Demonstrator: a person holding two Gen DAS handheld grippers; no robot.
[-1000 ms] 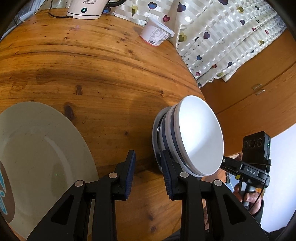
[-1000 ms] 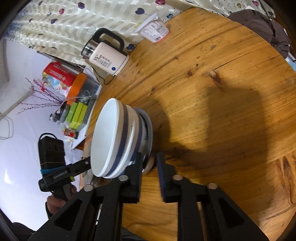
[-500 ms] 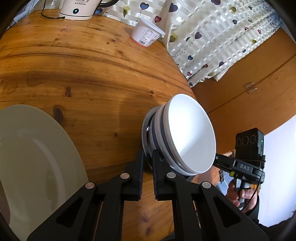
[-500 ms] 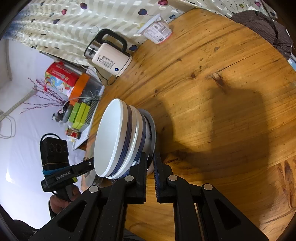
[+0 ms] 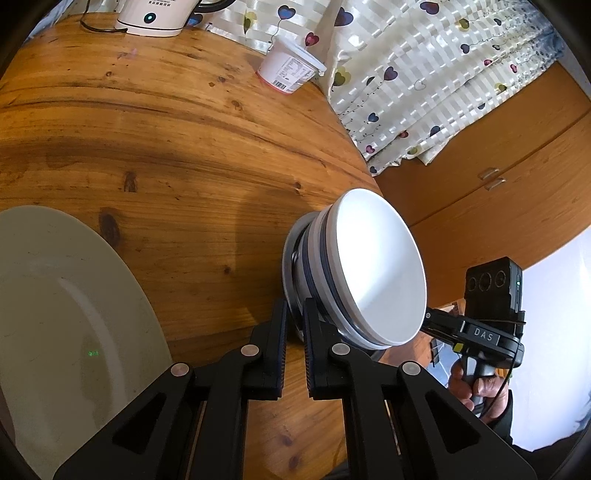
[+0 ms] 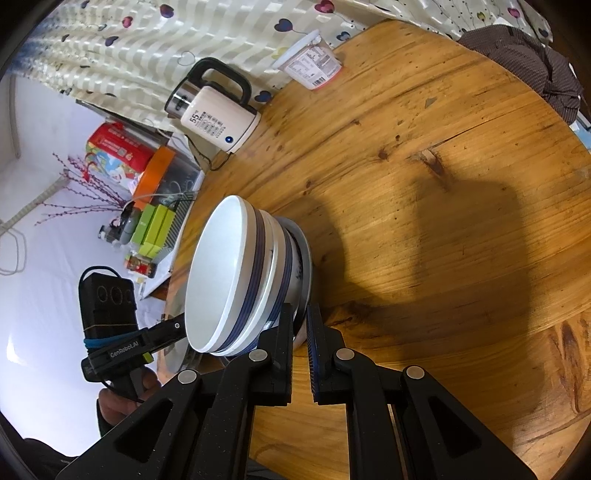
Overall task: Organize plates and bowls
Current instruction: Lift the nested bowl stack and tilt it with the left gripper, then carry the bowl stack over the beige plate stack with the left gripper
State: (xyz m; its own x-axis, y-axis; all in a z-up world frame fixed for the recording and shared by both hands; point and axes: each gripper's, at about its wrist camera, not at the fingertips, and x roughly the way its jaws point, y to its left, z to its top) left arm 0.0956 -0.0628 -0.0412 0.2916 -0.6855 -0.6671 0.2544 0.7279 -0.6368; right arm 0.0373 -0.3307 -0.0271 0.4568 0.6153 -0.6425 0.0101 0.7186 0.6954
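Observation:
Several white bowls with blue bands (image 5: 380,273) (image 6: 221,273) are nested on a small grey-rimmed plate (image 5: 290,258) (image 6: 306,266) near the edge of the wooden table (image 5: 184,147). My left gripper (image 5: 294,321) is shut on that plate's rim from one side. From the opposite side my right gripper (image 6: 301,325) is shut on the same rim. Each wrist view shows the other gripper's body and the hand holding it beyond the stack. A large pale plate (image 5: 55,295) lies flat to the left of my left gripper.
A white electric kettle (image 6: 218,118) (image 5: 155,16) and a tipped yogurt cup (image 6: 314,66) (image 5: 288,70) sit at the table's far edge by a heart-print curtain (image 5: 424,74). A dark cloth (image 6: 532,66) lies at the far right. Boxes and cans (image 6: 147,177) stand beyond the table.
My left gripper's jaws have closed onto the small plate's rim, and the right gripper's jaws have narrowed onto it too. The stack and both hands stay where they were.

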